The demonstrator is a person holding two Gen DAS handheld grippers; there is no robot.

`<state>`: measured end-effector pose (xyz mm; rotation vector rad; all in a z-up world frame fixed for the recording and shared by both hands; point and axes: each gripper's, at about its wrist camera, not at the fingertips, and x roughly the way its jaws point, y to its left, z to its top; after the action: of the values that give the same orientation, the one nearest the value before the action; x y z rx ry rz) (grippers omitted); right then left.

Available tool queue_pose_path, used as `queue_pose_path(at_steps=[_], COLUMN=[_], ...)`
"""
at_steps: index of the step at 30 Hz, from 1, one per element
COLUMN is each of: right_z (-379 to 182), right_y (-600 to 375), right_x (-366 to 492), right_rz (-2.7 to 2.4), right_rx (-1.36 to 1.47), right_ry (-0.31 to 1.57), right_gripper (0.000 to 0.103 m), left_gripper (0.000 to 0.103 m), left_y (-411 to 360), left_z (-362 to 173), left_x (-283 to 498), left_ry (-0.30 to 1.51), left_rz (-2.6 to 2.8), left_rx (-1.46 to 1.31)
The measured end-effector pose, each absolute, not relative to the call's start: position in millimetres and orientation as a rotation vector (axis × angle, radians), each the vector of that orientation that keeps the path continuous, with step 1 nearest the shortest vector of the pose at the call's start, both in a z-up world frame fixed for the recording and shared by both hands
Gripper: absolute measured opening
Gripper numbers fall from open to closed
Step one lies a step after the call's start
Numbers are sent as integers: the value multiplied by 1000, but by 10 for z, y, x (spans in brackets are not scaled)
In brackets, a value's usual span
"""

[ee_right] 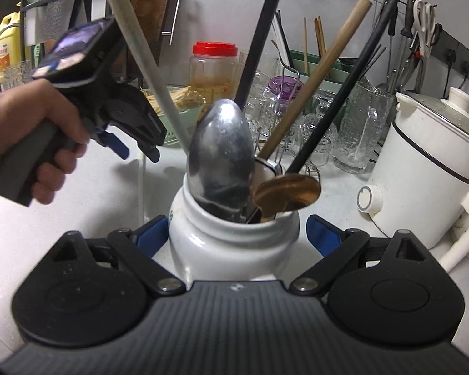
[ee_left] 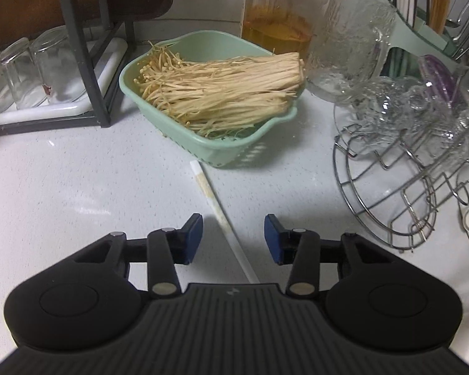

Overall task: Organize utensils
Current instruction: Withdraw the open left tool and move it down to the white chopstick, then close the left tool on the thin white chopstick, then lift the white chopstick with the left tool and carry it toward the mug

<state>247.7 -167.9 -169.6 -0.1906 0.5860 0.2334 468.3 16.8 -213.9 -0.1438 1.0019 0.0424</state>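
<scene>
A white chopstick [ee_left: 217, 211] lies flat on the pale counter, running between the blue pads of my left gripper [ee_left: 233, 238], which is open just above it. The left gripper also shows in the right wrist view [ee_right: 137, 151], held over the chopstick [ee_right: 140, 187]. My right gripper [ee_right: 237, 234] has its jaws on both sides of a white ceramic utensil jar [ee_right: 231, 243], close to its sides; contact is unclear. The jar holds a steel ladle [ee_right: 220, 153], a brass spoon [ee_right: 286, 193], a wooden handle, black handles and a white chopstick.
A green basket of enoki mushrooms [ee_left: 215, 93] sits beyond the chopstick. A red-lidded jar [ee_left: 281, 12] stands behind it. Glassware on a wire rack [ee_left: 403, 162] is at the right. Upturned glasses [ee_left: 25, 72] are at the left. A white cooker [ee_right: 431, 168] stands right of the jar.
</scene>
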Motion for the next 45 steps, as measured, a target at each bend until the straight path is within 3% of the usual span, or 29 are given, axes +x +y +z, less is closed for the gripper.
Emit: queue_pose_path(at_steps=[6,11,16,23,33,45], right_z=[-1700,-1697,-1700,-1709,-1696,-1725], right_y=[-1680,-1686,-1672,-1679,-1671,-1717], right_x=[2472,2490,2488,2509,2526,2483], right_rz=[257,265,263,271,275,304], right_rx=[-191,-195,-201,-199,-208,-226], right_ry=[579,581,585,591,604,583], right_gripper=[90,90,91,92,92,92], left_gripper=[37,16,8,7,7,7], left_y=[141,131,177,268,261,-168], left_z=[-2193,-2189,-2153,-1987,-1205,-659], left_x=[4786,4831,4770,4410,3751,2905], left_ry=[1012,1026,1050,1049,920,802], left_rz=[78,96,90,79,-23,-170], left_rx=[-83,-37,-49,-107,-203,-271])
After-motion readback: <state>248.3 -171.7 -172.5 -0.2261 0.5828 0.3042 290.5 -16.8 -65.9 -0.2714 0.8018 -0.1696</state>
